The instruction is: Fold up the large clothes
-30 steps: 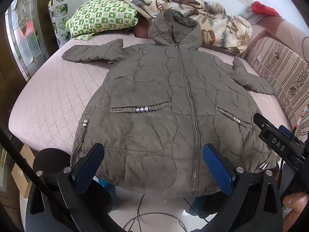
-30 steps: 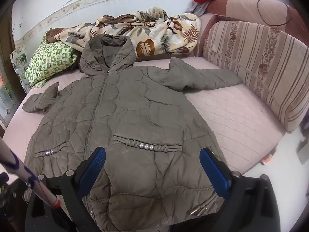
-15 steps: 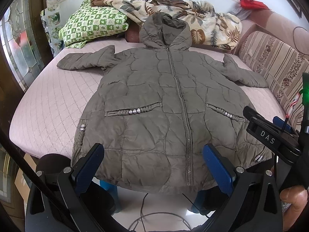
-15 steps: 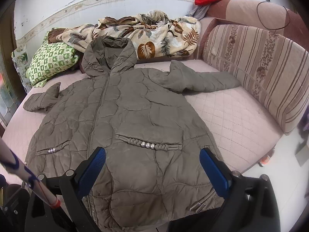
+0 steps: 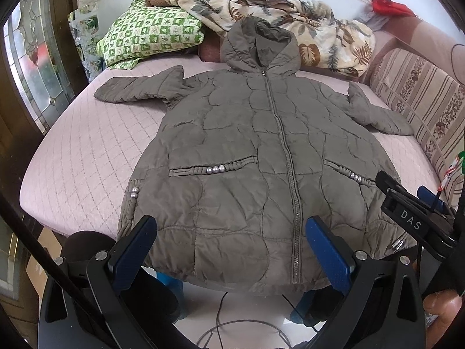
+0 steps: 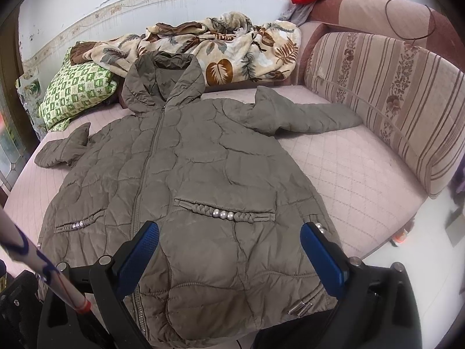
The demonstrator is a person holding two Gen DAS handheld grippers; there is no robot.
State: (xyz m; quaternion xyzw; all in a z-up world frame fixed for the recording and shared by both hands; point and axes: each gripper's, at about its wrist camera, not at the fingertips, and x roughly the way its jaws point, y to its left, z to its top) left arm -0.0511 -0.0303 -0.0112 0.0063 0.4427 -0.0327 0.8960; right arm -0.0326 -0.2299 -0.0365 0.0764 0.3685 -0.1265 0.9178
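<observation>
A large olive quilted hooded coat (image 5: pixel 261 157) lies flat, front up and zipped, on a pink quilted bed (image 5: pixel 81 157), sleeves spread out to both sides, hem hanging over the near edge. It also shows in the right wrist view (image 6: pixel 189 180). My left gripper (image 5: pixel 232 247) is open and empty, just in front of the hem left of the zipper. My right gripper (image 6: pixel 229 253) is open and empty, over the coat's lower right part near the pocket. The right gripper's body shows in the left wrist view (image 5: pixel 412 221) at the right.
A green checked pillow (image 5: pixel 151 37) and a leaf-print blanket (image 5: pixel 305 32) lie at the head of the bed. A striped sofa back (image 6: pixel 392 96) bounds the right side. A dark door with glass (image 5: pixel 32 67) stands at the left. Cables (image 5: pixel 232 328) lie on the floor below.
Both grippers have moved a little closer to the coat's hem and the views shifted slightly. The coat has not moved. Both stay open.
</observation>
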